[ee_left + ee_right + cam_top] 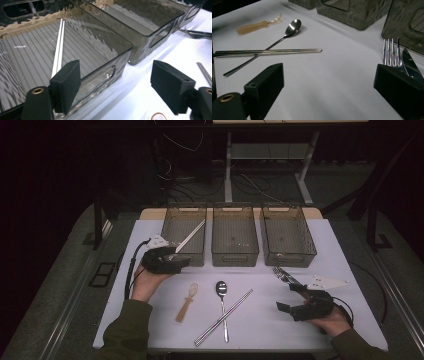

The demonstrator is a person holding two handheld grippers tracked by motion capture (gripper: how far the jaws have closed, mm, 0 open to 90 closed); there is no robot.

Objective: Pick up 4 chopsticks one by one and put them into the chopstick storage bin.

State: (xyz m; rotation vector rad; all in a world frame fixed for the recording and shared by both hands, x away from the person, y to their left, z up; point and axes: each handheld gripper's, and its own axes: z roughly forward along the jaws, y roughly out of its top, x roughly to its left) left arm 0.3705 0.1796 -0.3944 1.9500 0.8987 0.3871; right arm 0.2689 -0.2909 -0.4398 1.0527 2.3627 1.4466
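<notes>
The white chopsticks (58,47) lie slanted in the left bin (170,251), 1 end propped on its rim. The left gripper (115,87) hangs open and empty at that bin's near wall; the right gripper (329,92) is open too, beside the fork (390,51). The sticks look light, stiff and slick: pinch them mid-length, both together. Their far end blurs behind the smoky wall.

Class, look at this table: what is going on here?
A person is sorting cutlery into three bins with a gripper in each hand. The left gripper hovers, jaws open, at the left bin, where white chopsticks already lie. The right gripper rests near the fork, open and holding nothing. A spoon, metal chopsticks and a small amber utensil lie on the table.
</notes>
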